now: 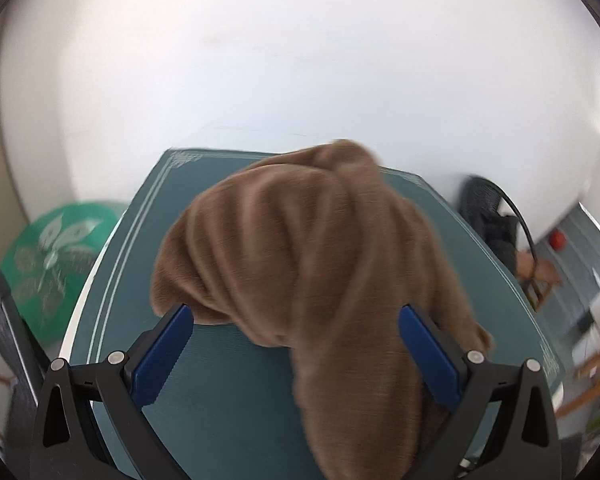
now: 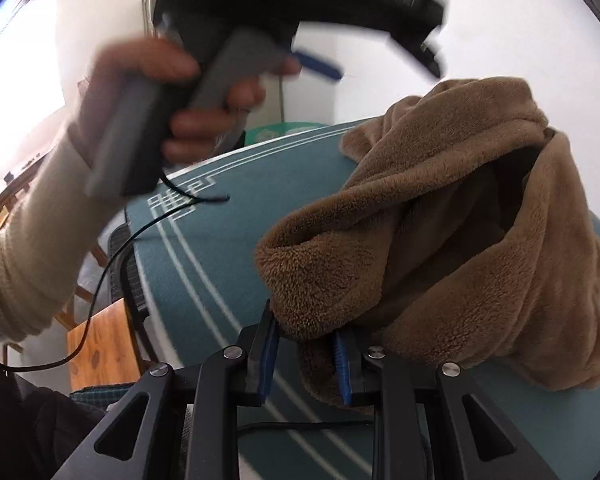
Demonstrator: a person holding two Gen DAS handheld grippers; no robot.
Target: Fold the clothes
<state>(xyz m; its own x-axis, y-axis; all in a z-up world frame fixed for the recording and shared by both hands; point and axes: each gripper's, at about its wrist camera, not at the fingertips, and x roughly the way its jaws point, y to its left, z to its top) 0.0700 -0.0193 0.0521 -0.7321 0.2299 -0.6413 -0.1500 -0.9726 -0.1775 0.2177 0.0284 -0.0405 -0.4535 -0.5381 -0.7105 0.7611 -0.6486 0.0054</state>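
Right wrist view shows our right tool [image 2: 306,354] pinching the soft, floppy brown fleece garment [image 2: 440,240] by its edge, our left tool [image 1: 296,354] spread.

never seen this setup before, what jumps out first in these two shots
A fluffy brown garment dominates both views, bunched and lifted above the teal table cover. The right gripper pinches a fold of it near the bottom of its view. The left gripper stands wide open with the fabric hanging between its blue fingers, and the person's left hand in a cream sleeve shows at upper left of the right wrist view.
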